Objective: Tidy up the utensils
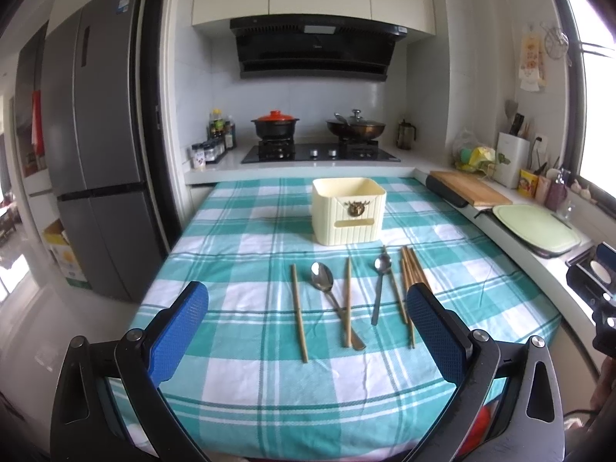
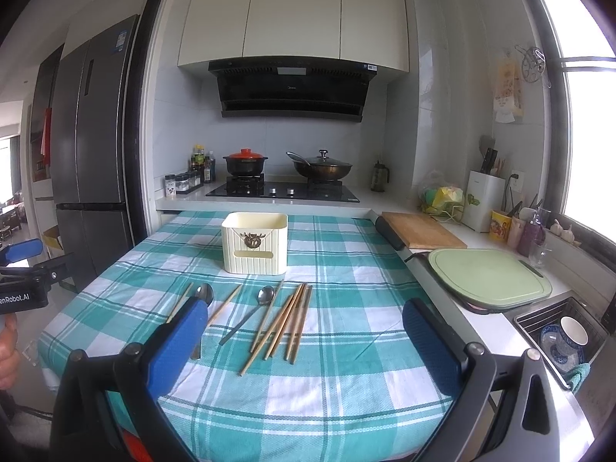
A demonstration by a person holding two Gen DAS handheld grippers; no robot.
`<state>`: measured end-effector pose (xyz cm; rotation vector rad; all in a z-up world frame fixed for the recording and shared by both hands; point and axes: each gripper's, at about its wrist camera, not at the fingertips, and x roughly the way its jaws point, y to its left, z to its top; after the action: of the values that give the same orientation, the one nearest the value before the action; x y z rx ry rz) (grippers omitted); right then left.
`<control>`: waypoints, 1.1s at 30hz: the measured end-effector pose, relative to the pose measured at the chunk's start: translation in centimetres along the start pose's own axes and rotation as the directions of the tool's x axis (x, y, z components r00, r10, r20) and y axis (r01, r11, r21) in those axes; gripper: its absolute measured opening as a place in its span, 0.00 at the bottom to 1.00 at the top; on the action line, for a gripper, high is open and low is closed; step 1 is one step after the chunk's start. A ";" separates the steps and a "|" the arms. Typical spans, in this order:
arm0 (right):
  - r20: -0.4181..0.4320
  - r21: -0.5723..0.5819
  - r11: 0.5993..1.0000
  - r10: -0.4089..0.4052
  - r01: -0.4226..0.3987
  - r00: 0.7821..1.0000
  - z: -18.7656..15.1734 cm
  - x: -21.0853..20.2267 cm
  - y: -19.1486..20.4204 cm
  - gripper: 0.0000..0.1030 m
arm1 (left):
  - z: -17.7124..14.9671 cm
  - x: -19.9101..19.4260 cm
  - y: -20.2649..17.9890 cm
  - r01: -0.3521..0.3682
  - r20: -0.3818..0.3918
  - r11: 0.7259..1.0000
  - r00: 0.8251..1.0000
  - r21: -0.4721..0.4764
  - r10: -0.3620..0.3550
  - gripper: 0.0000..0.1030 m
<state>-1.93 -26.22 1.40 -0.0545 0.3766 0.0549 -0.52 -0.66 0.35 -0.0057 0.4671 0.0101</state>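
the cream box (image 1: 348,211) stands near the far edge of the table (image 1: 246,385), ribbed plastic with a brass deer badge on its front; its inside is hard to see from here, only a pale wall showing. in front of it, toward the near edge, the utensils lie loose on the teal checked cloth: a big steel spoon (image 1: 322,277) crossing one wooden chopstick (image 1: 347,300), another single stick (image 1: 298,312) at the left, a small spoon (image 1: 382,269), and a chopstick bundle (image 2: 288,323) fanned out at the right. the left claw (image 1: 308,331) hangs over the near edge, blue textured pads spread wide, holding nothing. the right claw (image 2: 304,346) is the same, wide apart and empty; its left pad hides part of the big spoon. a dish rack at the right holds bowls (image 2: 566,338), partly cut off
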 end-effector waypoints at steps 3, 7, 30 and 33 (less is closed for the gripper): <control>0.003 -0.004 1.000 0.001 -0.001 1.000 0.1 -0.2 0.1 1.00 | 0.0 -0.1 0.1 0.006 0.000 1.000 1.000 0.001 -0.006 1.00; 0.012 -0.008 1.000 -0.002 0.002 1.000 0.2 -0.5 0.0 1.00 | 0.0 -0.4 0.1 0.010 0.003 1.000 1.000 0.006 -0.010 1.00; 0.012 -0.004 1.000 0.006 -0.006 1.000 0.1 -0.7 0.0 1.00 | 0.4 -0.7 0.2 0.025 -0.007 1.000 1.000 0.000 -0.025 1.00; 0.008 -0.004 1.000 0.008 -0.007 1.000 0.0 -0.6 0.0 1.00 | 0.4 -0.6 0.1 0.029 -0.009 1.000 1.000 0.004 -0.029 1.00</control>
<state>-2.47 -26.22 1.62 -0.0571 0.3683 0.0634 -0.91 -0.53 0.98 -0.0085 0.4757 -0.0192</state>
